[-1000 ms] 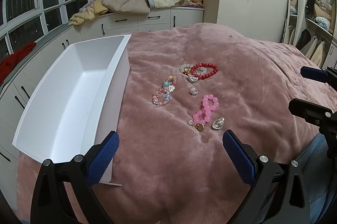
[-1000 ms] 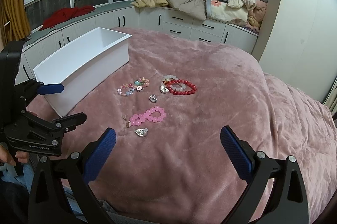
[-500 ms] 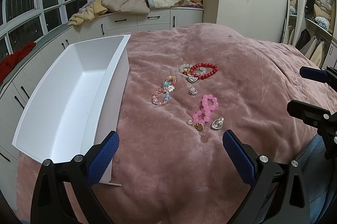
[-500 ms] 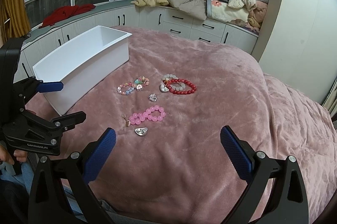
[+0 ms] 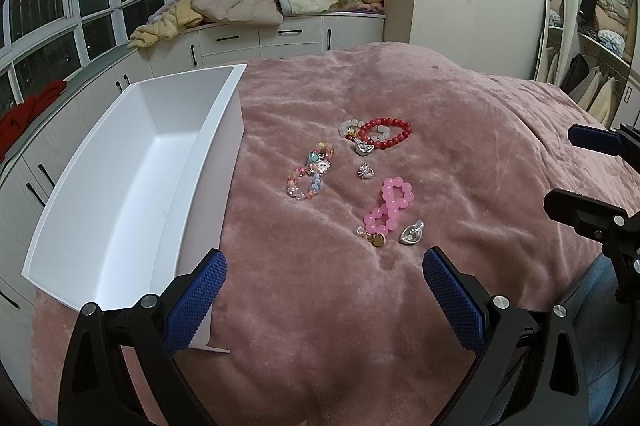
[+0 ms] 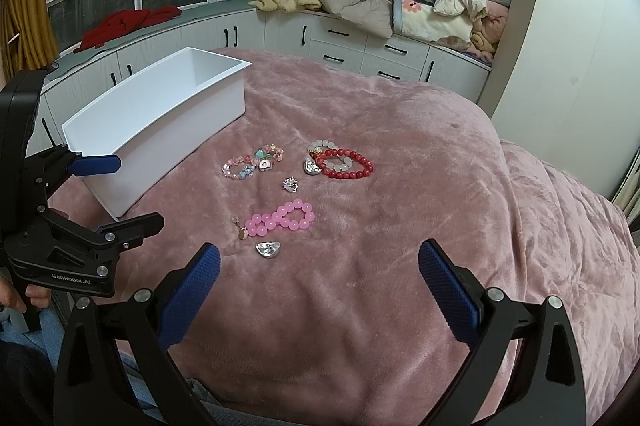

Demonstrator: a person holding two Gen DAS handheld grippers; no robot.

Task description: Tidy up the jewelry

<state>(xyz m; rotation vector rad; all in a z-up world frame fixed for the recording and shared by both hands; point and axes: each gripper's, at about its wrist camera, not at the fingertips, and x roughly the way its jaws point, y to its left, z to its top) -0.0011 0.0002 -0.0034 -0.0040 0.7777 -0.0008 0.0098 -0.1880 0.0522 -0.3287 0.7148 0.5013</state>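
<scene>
Jewelry lies on a pink blanket: a pink bead bracelet (image 5: 387,206) (image 6: 283,217) with a gold charm, a silver ingot charm (image 5: 412,233) (image 6: 268,249), a small silver charm (image 5: 366,171) (image 6: 291,184), a red bead bracelet (image 5: 385,133) (image 6: 345,164) over a white bead one, and a pastel bead bracelet (image 5: 311,171) (image 6: 252,162). A white open box (image 5: 132,178) (image 6: 160,122) stands to their left, with nothing seen inside. My left gripper (image 5: 324,294) is open and empty, short of the jewelry. My right gripper (image 6: 320,286) is open and empty, near the ingot charm.
The pink blanket (image 5: 360,306) covers the whole bed. White cabinets (image 6: 340,42) with piled clothes run under the windows behind. A wardrobe (image 5: 600,38) stands at the right. The other gripper shows at each view's edge.
</scene>
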